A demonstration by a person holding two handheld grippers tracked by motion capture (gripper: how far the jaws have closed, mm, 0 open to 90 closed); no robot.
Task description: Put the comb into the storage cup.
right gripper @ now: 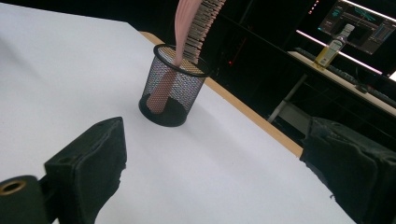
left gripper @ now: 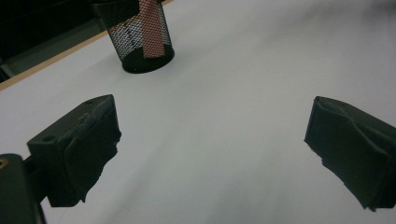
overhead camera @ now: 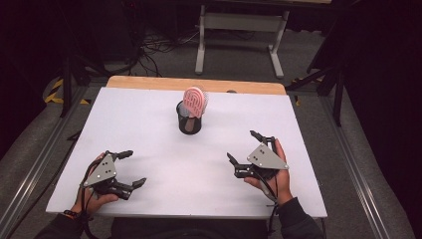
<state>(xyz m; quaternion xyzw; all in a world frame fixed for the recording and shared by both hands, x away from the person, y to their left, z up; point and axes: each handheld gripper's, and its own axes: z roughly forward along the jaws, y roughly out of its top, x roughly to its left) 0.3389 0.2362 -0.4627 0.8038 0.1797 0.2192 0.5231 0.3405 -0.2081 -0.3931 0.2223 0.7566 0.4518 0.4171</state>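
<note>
Left gripper [overhead camera: 133,168]: near table edge, left side, held in the person's left hand [overhead camera: 94,199]; jaws spread wide, nothing between them (bare table surface shows in the gap in the left gripper view).
Right gripper [overhead camera: 244,145]: near edge, right side, held in the right hand [overhead camera: 281,174]; jaws wide apart, holding nothing.
Table [overhead camera: 149,149]: white top, wooden strip along the far edge.
Mesh cup [overhead camera: 189,119]: black, upright, centre of the table toward the far edge, well apart from both grippers.
Pink brush [overhead camera: 194,101]: stands handle-down in the mesh cup, leaning, head above the rim (bristle rows visible in the right gripper view).
Background: bottle [right gripper: 332,45] on a far desk beside a lit monitor [right gripper: 362,21].
</note>
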